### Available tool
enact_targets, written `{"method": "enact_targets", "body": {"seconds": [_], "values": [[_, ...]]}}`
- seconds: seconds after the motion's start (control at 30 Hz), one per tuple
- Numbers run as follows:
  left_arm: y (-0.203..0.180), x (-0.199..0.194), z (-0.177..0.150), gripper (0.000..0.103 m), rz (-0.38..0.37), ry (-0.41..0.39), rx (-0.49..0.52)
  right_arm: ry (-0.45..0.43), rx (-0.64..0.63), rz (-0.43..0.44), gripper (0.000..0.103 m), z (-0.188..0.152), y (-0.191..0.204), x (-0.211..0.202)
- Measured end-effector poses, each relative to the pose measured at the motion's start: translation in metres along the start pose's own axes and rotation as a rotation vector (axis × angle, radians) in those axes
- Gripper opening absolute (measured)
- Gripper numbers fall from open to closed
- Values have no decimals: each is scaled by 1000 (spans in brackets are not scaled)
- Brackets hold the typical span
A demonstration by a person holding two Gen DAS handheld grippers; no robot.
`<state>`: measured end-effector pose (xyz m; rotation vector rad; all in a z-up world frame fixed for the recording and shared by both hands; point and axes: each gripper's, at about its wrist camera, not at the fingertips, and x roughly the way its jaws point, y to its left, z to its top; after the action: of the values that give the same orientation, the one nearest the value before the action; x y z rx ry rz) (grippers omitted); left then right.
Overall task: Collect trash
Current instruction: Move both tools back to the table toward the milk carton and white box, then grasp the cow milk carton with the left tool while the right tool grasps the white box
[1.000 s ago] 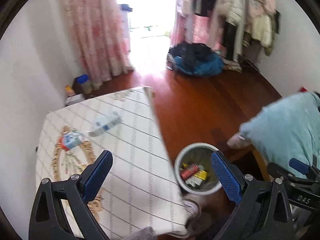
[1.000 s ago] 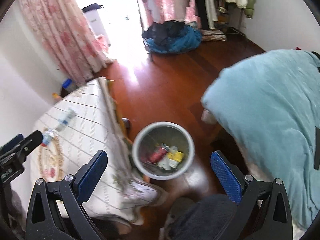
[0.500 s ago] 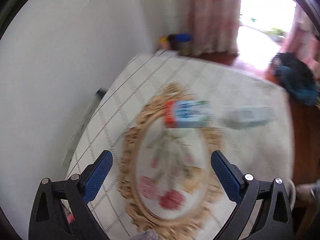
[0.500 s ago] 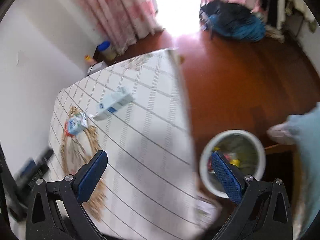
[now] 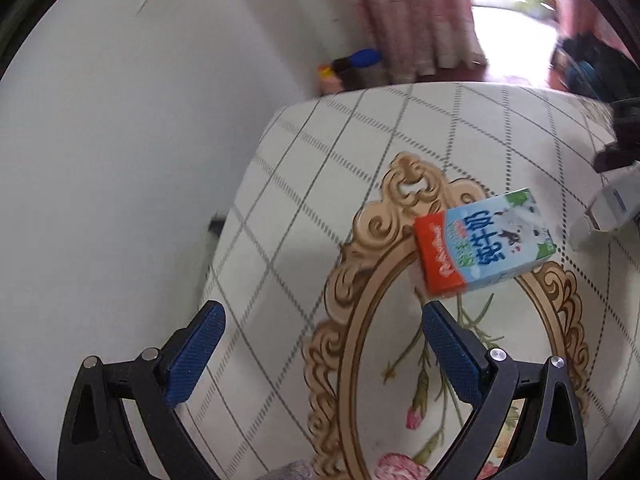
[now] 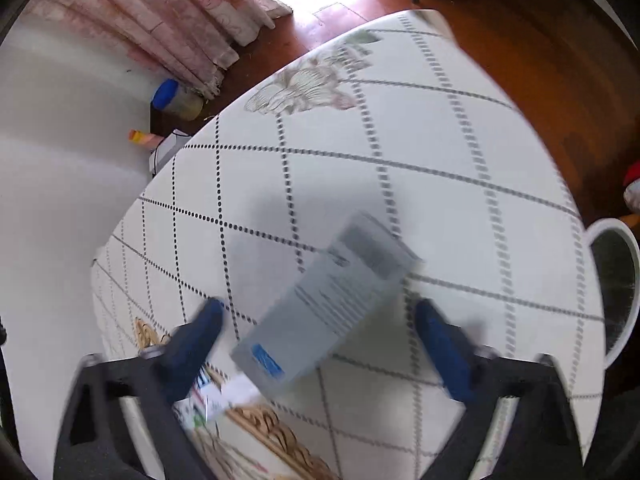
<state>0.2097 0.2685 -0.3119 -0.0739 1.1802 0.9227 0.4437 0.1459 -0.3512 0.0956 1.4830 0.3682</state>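
Above the table (image 6: 460, 128), right claw (image 6: 318, 322) closing around grey carton (image 6: 332, 304), left claw (image 5: 320, 334) wide, empty.

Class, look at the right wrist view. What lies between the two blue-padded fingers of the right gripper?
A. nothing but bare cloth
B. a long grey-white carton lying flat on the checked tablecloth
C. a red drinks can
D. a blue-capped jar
B: the long grey-white carton lies flat on the checked tablecloth between the closing jaws of the right gripper, whose pads do not yet press on it.
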Motion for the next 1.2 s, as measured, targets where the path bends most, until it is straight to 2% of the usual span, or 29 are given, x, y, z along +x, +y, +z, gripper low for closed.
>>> {"method": "enact_targets", "body": {"seconds": [0.03,0.1,0.2,0.33,0.5,0.57,0.6,0.63,0.67,0.77,0.8,0.83,0.87,0.97,1.03,1.07,1.13,1.2], "values": [[-3,-3,3,101,-13,-29,49,-14,-26,-12,58,0,6,-1],[-10,-9,7,101,-39,-76,142,0,-111,-14,56,-2,18,2],[-29,-16,16,101,-99,-125,338,43,-157,-20,51,-5,9,-4],[-61,-10,24,101,-198,-101,608,120,-219,-53,49,-14,-25,-13],[-88,17,30,99,-217,-13,759,177,-256,-84,48,-22,-51,-15],[-90,17,30,85,-245,-16,780,193,-267,-87,51,-25,-51,-14],[-90,17,31,60,-284,4,775,200,-265,-86,58,-25,-51,-12],[-89,14,32,60,-301,16,757,199,-266,-76,63,-27,-51,-12],[-89,11,32,60,-279,6,750,188,-270,-76,63,-29,-51,-14],[-93,3,24,58,-279,25,724,138,-308,-101,63,-39,-49,-16],[-93,-1,20,57,-273,27,695,120,-313,-112,60,-41,-48,-15],[-94,-1,19,57,-278,36,660,101,-316,-110,45,-43,-46,-17],[-92,-4,17,57,-286,56,613,87,-329,-112,39,-44,-46,-19],[-80,-12,11,57,-334,139,416,62,-352,-111,39,-54,-44,-24],[-67,-17,2,56,-413,243,244,58,-358,-96,39,-60,-51,-31],[-59,-21,-6,56,-440,274,156,53,-361,-86,39,-65,-55,-37],[-50,-28,-23,56,-466,315,50,43,-367,-70,39,-74,-64,-51],[-42,-34,-47,56,-497,370,-58,37,-387,-55,39,-100,-69,-63]]}}
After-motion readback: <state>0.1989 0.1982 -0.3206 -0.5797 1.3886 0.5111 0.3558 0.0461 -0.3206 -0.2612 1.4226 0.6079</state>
